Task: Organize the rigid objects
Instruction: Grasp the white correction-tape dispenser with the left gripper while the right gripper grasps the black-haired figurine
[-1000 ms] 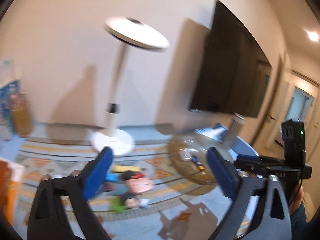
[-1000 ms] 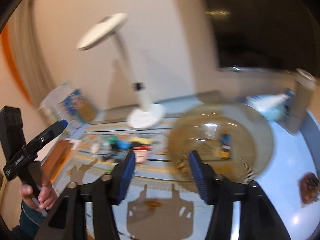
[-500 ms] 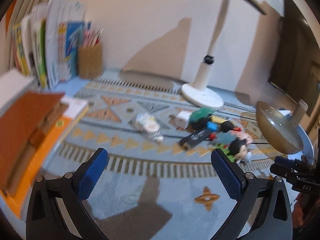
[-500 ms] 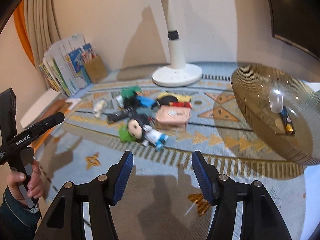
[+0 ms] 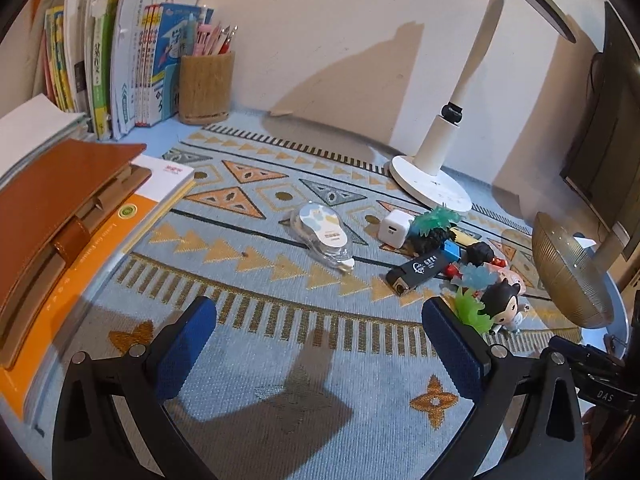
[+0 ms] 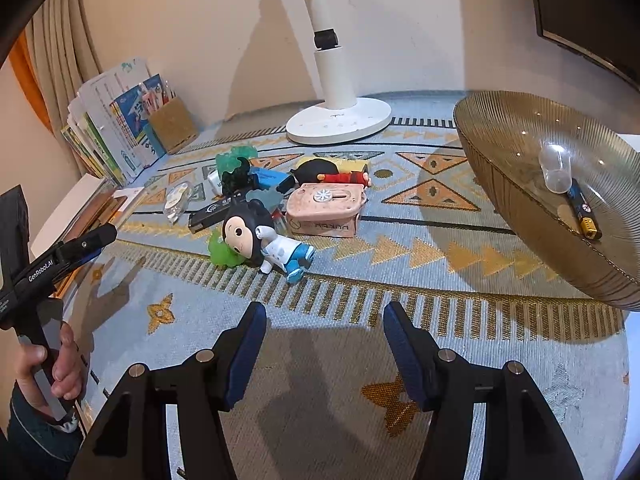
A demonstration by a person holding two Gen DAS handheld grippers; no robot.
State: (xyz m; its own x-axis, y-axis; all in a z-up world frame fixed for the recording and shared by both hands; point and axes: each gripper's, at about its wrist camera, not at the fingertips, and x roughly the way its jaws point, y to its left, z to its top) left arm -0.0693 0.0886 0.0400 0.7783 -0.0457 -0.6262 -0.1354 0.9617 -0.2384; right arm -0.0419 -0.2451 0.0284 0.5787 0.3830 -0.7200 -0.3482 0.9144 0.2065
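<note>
A pile of small things lies on the patterned blue mat (image 5: pixel 280 344): a correction-tape dispenser (image 5: pixel 322 236), a white charger cube (image 5: pixel 395 228), a black stick (image 5: pixel 418 272), a pink box (image 6: pixel 326 210) and a black-haired doll (image 6: pixel 256 236) lying on its side. The amber glass bowl (image 6: pixel 520 216) stands to the right, with a battery (image 6: pixel 582 212) and a clear little cup (image 6: pixel 554 168) inside. My left gripper (image 5: pixel 319 312) hangs open over bare mat, short of the pile. My right gripper (image 6: pixel 325 314) is open too, just in front of the doll, nothing between its fingers.
A white lamp base (image 6: pixel 338 120) stands behind the pile. Upright books (image 5: pixel 120 60) and a pen holder (image 5: pixel 206 88) line the back left. A brown notebook (image 5: pixel 52 208) on an orange book lies at the left. A hand (image 6: pixel 52 364) holds the left gripper's handle.
Both grippers have sunk and tipped down, from facing the wall and lamp to facing the mat. Over the last half second they have hardly moved. Both stay open.
</note>
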